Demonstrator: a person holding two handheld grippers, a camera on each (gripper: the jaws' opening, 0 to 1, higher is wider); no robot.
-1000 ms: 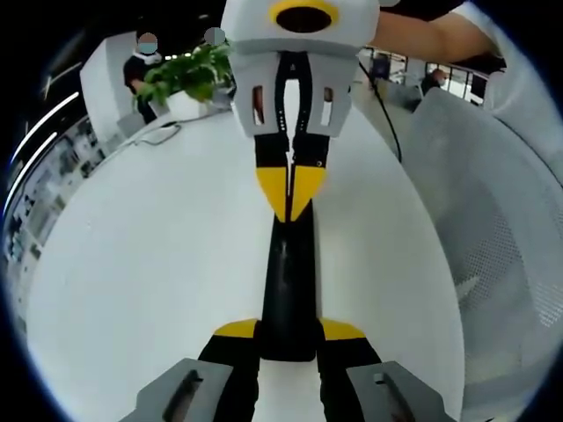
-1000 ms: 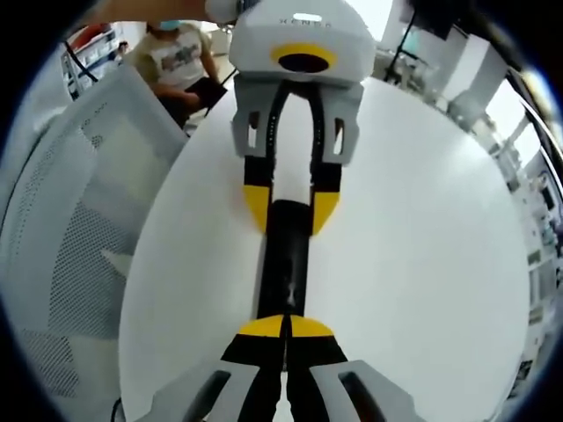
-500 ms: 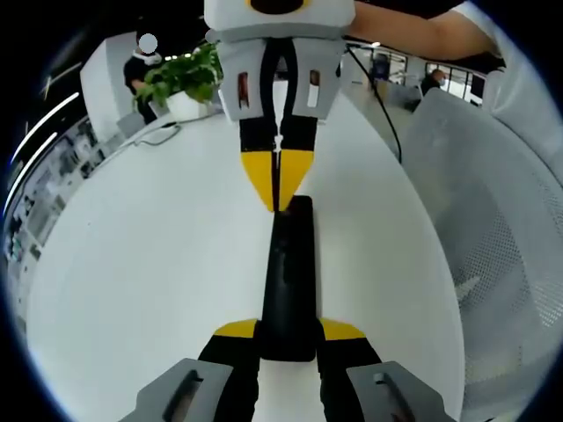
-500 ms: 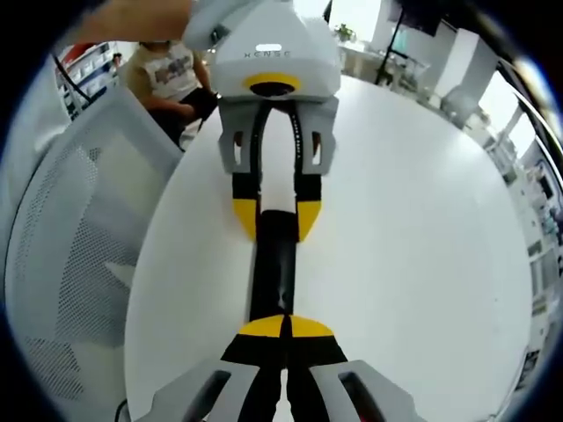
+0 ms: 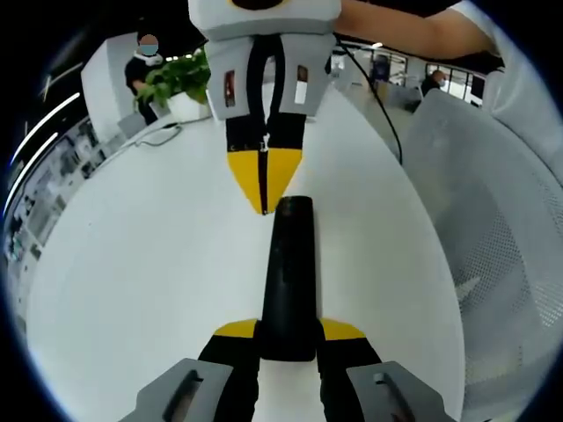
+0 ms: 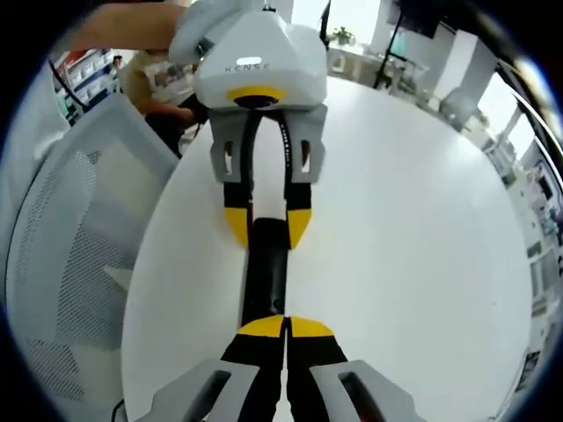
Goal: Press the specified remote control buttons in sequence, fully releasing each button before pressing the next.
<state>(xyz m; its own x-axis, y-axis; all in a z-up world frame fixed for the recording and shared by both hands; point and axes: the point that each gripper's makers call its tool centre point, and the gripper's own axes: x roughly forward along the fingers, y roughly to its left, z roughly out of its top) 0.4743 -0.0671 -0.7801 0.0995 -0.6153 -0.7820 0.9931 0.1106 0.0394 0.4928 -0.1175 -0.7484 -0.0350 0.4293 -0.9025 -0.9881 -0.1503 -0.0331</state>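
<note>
Your left gripper (image 5: 288, 332): you have its yellow-tipped jaws clamped on the near end of the remote control (image 5: 288, 281), one jaw on each long side, in the left gripper view. In the right gripper view it faces you from the far end of the remote (image 6: 266, 226), jaws set just wide enough to take the black body between them.

Remote control: a long black bar lying flat on the white table (image 5: 132, 264), running straight away from your left gripper. In the right gripper view it lies between your two grippers (image 6: 266, 281). Buttons are too dark to make out.

Your right gripper (image 6: 285, 327): jaws pressed together, yellow tips meeting in a point at the near end of the remote in the right gripper view. In the left gripper view that closed point (image 5: 264, 180) sits at the far end of the remote, just off its rounded end; whether it touches the remote you cannot tell.

Table: round, white, bare around the remote.

Chair: a white mesh chair (image 5: 493, 229) stands beside the table edge.

Far edge: a green potted plant (image 5: 180, 77) stands on the far edge of the table, with a person (image 5: 141, 66) standing behind it.
</note>
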